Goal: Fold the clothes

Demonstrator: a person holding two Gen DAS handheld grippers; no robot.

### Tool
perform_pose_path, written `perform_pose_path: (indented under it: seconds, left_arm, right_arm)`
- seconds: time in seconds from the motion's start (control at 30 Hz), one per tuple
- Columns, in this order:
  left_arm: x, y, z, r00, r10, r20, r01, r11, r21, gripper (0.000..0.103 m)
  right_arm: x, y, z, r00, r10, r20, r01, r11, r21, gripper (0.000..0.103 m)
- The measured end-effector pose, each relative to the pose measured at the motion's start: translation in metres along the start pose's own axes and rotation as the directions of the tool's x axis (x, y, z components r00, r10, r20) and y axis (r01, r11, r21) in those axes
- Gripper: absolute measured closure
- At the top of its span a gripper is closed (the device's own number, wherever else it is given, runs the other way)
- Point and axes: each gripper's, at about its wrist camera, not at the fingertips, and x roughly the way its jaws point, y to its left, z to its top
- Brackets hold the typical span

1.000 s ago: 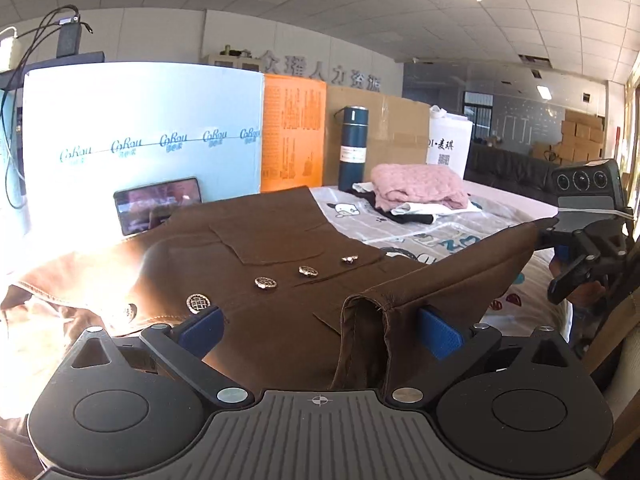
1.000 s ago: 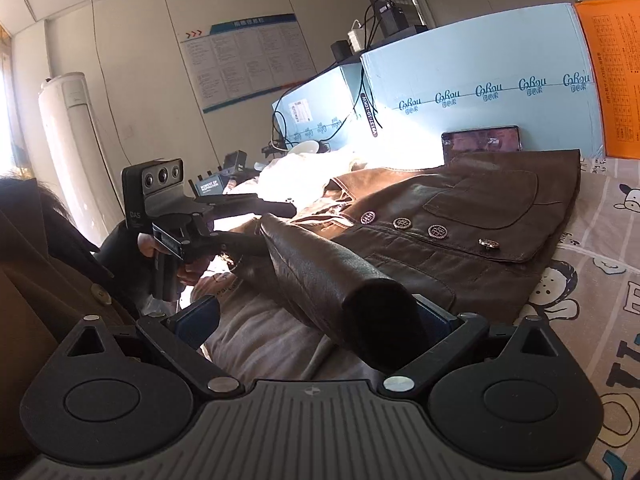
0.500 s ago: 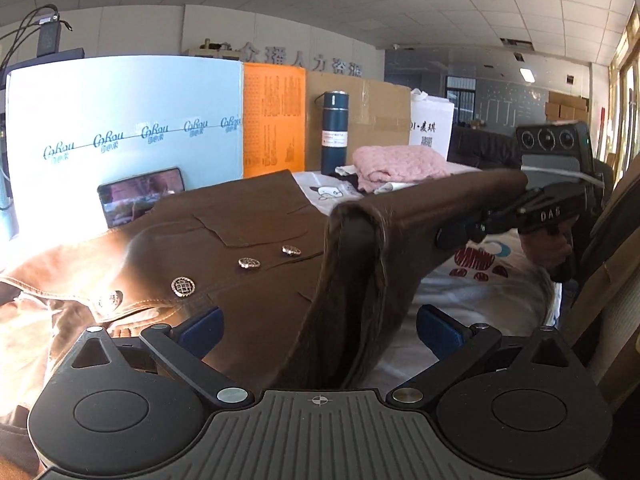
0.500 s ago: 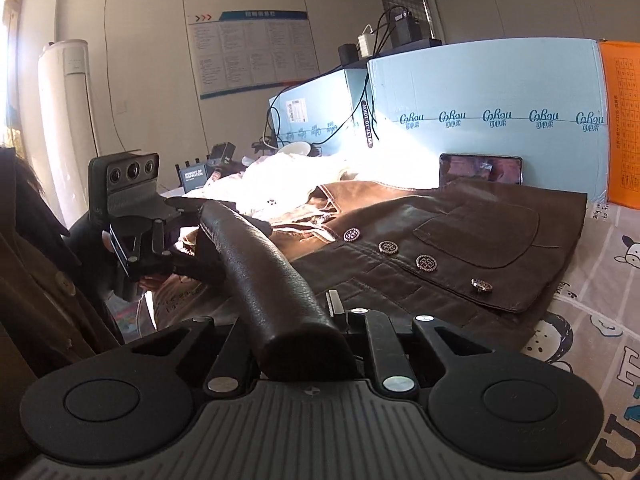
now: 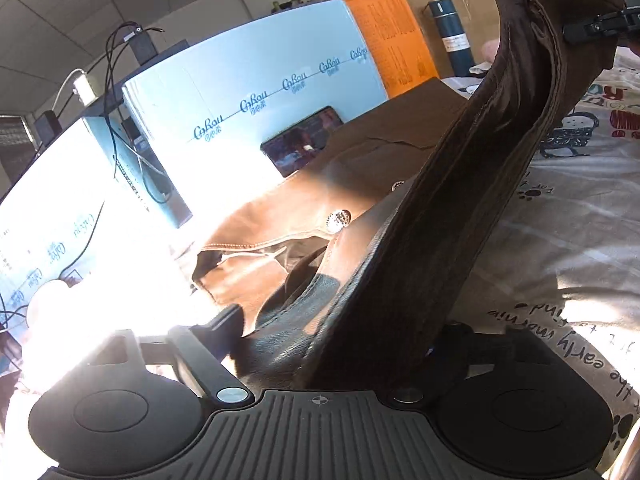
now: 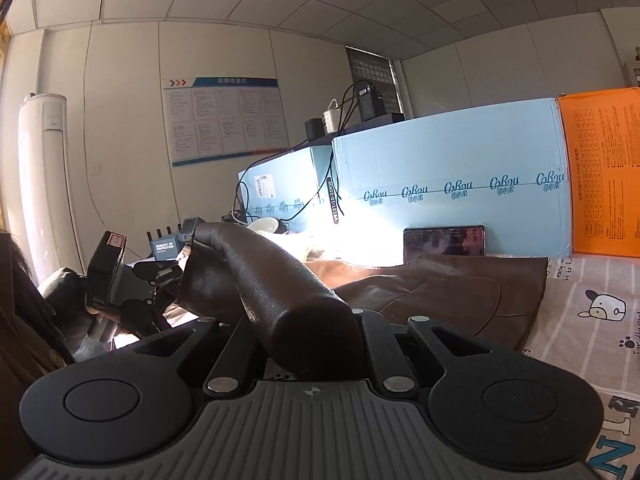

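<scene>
A brown leather jacket [image 5: 380, 152] lies buttoned on the printed sheet [image 5: 580, 240], also seen in the right wrist view [image 6: 440, 292]. One sleeve [image 5: 460, 220] is lifted off it and stretched between my two grippers. My left gripper [image 5: 340, 320] has its jaws closing on the shoulder end, and the bunched leather fills the gap between them. My right gripper [image 6: 308, 320] is shut on the cuff end of the sleeve [image 6: 272, 276]. The right gripper [image 5: 576, 32] shows at the top right of the left wrist view. The left gripper [image 6: 176, 264] sits at the far end in the right wrist view.
Light blue cartons [image 6: 448, 184] and an orange box [image 6: 604, 172] wall the back of the bed. A phone [image 6: 444, 240] leans against them, and a dark thermos [image 5: 450, 36] stands further right. A white air conditioner [image 6: 44, 184] stands at the left. Glare hides the jacket's left side.
The right gripper shut on the sleeve's cuff end, then the left jaws closed in on the other end. The sleeve rose off the jacket and stretched between them. The left view tilted.
</scene>
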Motion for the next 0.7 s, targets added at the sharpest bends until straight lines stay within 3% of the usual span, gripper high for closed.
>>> perform_pose_path:
  seconds: [0.07, 0.1, 0.23, 0.37, 0.47, 0.53, 0.7]
  left_arm:
    - [-0.008, 0.002, -0.002, 0.999, -0.037, -0.005, 0.037, 0.999, -0.014, 0.088]
    - [-0.012, 0.002, -0.004, 0.998, -0.056, -0.008, 0.056, 0.998, -0.021, 0.09]
    - [-0.028, 0.001, -0.003, 0.99, -0.131, 0.054, 0.133, 0.99, -0.042, 0.091]
    - [-0.03, 0.024, 0.001, 0.971, -0.097, 0.218, 0.131, 0.98, -0.15, 0.091]
    - [-0.022, 0.041, -0.001, 0.935, -0.061, 0.349, 0.162, 0.95, -0.268, 0.091]
    - [-0.009, 0.053, -0.001, 0.916, -0.05, 0.397, 0.196, 0.921, -0.336, 0.09]
    - [0.03, 0.072, 0.007, 0.912, -0.042, 0.407, 0.257, 0.832, -0.491, 0.089]
  right_arm:
    - [0.0, 0.002, -0.001, 1.0, -0.005, -0.007, 0.005, 1.0, 0.002, 0.094]
    - [-0.001, 0.004, -0.002, 1.0, -0.008, -0.011, 0.008, 1.0, 0.0, 0.094]
    - [-0.016, 0.007, 0.0, 0.998, -0.052, 0.019, 0.052, 0.999, 0.004, 0.094]
    - [-0.011, -0.001, 0.01, 0.995, -0.089, 0.049, 0.09, 0.996, -0.002, 0.094]
    - [0.005, -0.012, 0.023, 0.986, -0.119, 0.117, 0.118, 0.993, 0.018, 0.094]
    - [0.017, -0.024, 0.032, 0.978, -0.132, 0.159, 0.123, 0.99, 0.064, 0.094]
    - [0.066, -0.051, 0.054, 0.972, -0.198, 0.127, 0.185, 0.977, 0.111, 0.094]
